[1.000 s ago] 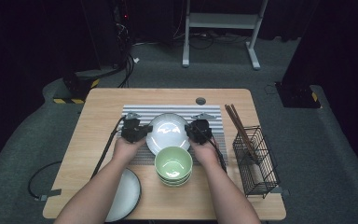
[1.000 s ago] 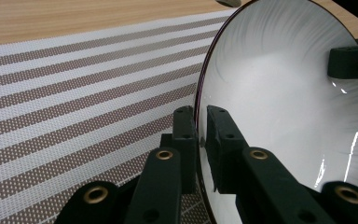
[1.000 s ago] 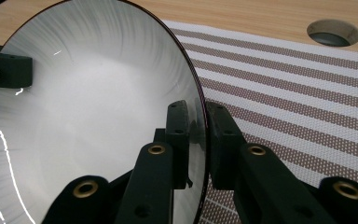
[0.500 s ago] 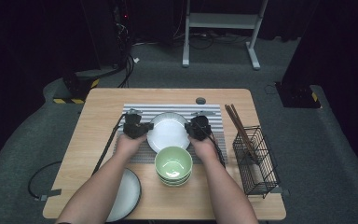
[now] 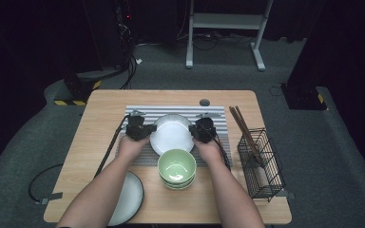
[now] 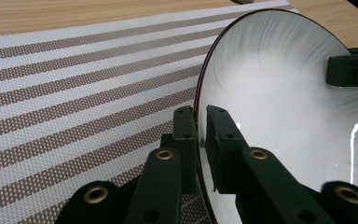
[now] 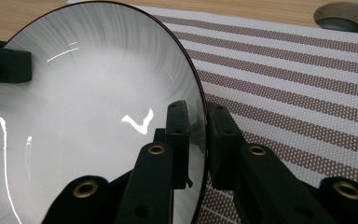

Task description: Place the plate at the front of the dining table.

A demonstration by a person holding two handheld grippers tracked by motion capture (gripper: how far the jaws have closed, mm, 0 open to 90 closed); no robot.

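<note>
white round ceramic plate (image 5: 172,134) hangs between both tools over the striped woven placemat (image 5: 138,110) on the wooden desk (image 5: 100,102). left tool (image 5: 145,130) clamps its left rim, right tool (image 5: 196,130) the opposite rim, jaws nearly closed. stacked green bowls (image 5: 177,168) sit just nearer the person.

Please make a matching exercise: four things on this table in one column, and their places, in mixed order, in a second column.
1. white round plate
2. green ceramic bowls
3. brown wooden chopsticks
4. grey round plate

a. in the black wire basket
b. stacked, near the table's front
c. at the front left edge
d. clamped at its rim by left gripper and right gripper

Pairs: 1-d, 2-b, 3-a, 4-c
</note>
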